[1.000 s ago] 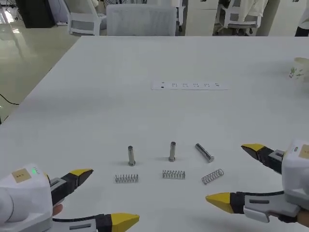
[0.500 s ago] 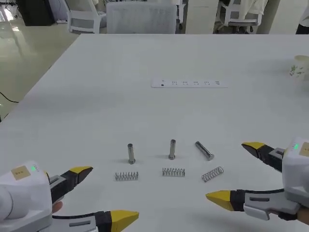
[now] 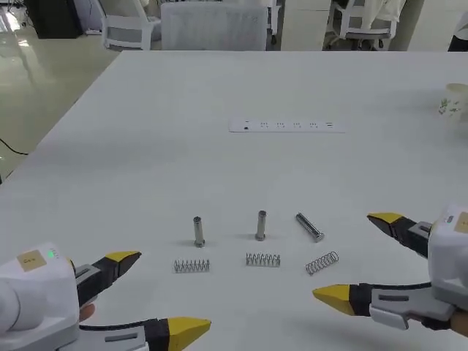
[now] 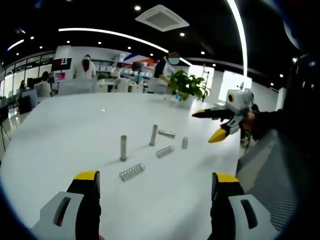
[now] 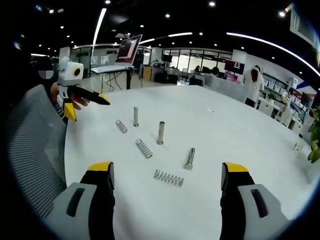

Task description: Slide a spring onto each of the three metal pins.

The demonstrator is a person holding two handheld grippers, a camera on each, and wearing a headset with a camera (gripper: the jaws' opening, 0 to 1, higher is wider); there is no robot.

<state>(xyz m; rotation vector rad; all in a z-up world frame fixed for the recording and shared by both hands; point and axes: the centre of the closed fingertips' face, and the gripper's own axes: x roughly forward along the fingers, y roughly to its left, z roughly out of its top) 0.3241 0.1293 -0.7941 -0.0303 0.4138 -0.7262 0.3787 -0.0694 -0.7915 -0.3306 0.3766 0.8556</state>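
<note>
Head view: the left tongs [image 3: 157,292] and right tongs [image 3: 357,257] gape empty, bodies cut off at frame edges; three pins [image 3: 261,227], one lying, sit beside loose springs [image 3: 262,261] on the desk [image 3: 219,168]

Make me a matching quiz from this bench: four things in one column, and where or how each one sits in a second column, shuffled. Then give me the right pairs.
Things
1. middle pin
2. right pin
3. right spring
4. power strip

Place or state
A. flat and white, far beyond the pin row
B. lying down on its side, slanted, in the pin row
C. standing upright
D. a coil lying slanted, in the row nearer the person

Pairs: 1-C, 2-B, 3-D, 4-A
</note>
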